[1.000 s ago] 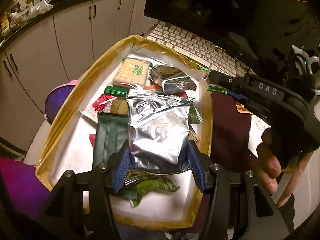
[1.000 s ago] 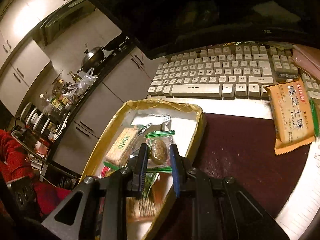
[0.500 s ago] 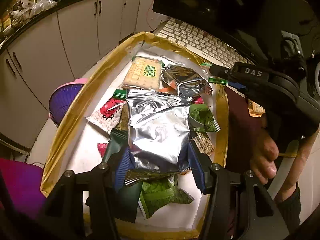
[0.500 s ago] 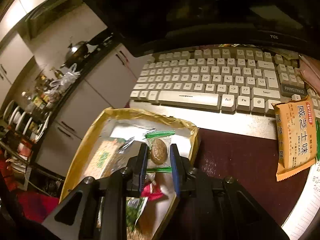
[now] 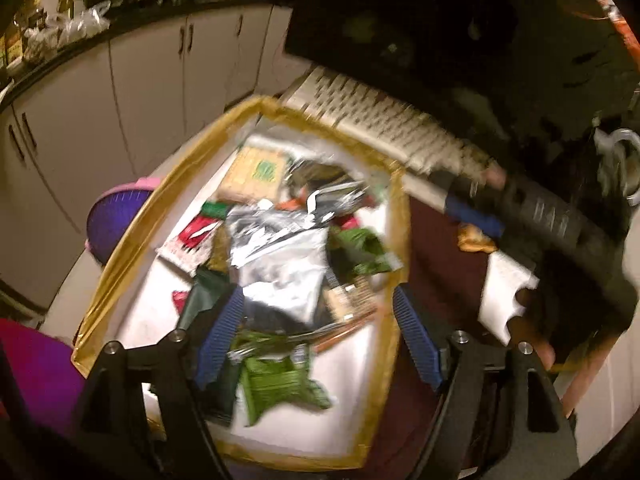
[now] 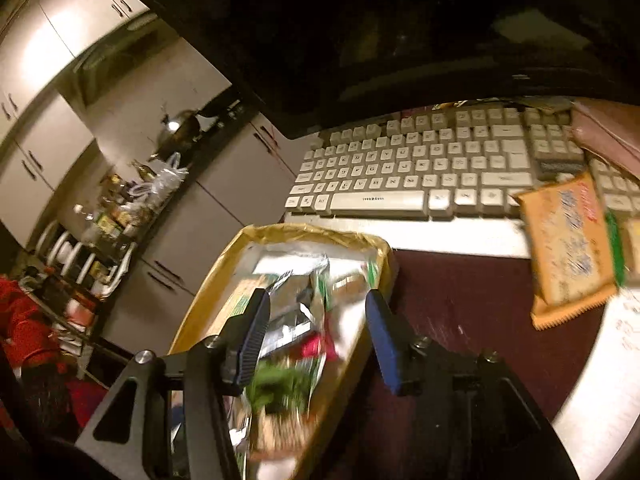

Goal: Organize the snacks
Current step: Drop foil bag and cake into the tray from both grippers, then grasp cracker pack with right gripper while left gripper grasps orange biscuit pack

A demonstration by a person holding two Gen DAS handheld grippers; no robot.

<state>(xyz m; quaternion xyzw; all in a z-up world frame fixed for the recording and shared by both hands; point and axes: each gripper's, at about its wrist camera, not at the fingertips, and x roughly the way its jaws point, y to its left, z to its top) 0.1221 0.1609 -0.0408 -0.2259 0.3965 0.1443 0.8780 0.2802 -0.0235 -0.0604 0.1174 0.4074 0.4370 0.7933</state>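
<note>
A gold-rimmed tray (image 5: 124,248) holds several snack packets. A large silver foil packet (image 5: 280,264) lies on the pile in the middle, with green packets (image 5: 280,384) in front of it. My left gripper (image 5: 316,336) is open just above the pile, its blue pads apart and holding nothing. My right gripper (image 6: 316,340) is open over the tray's (image 6: 384,256) far right part. A small clear packet with green ends (image 6: 348,280) lies in the tray below it. The right gripper also shows in the left wrist view (image 5: 472,212). An orange cracker packet (image 6: 568,248) lies on the desk by the keyboard.
A white keyboard (image 6: 420,172) and a dark monitor (image 6: 360,32) stand behind the tray. A dark red mat (image 6: 460,312) covers the desk right of the tray. A purple basket (image 5: 116,216) sits left of the tray. Kitchen cabinets (image 5: 140,80) lie beyond.
Both grippers have opened. The left let go of the silver foil packet onto the pile. The right dropped the small clear packet into the tray. Both views are blurred by motion.
</note>
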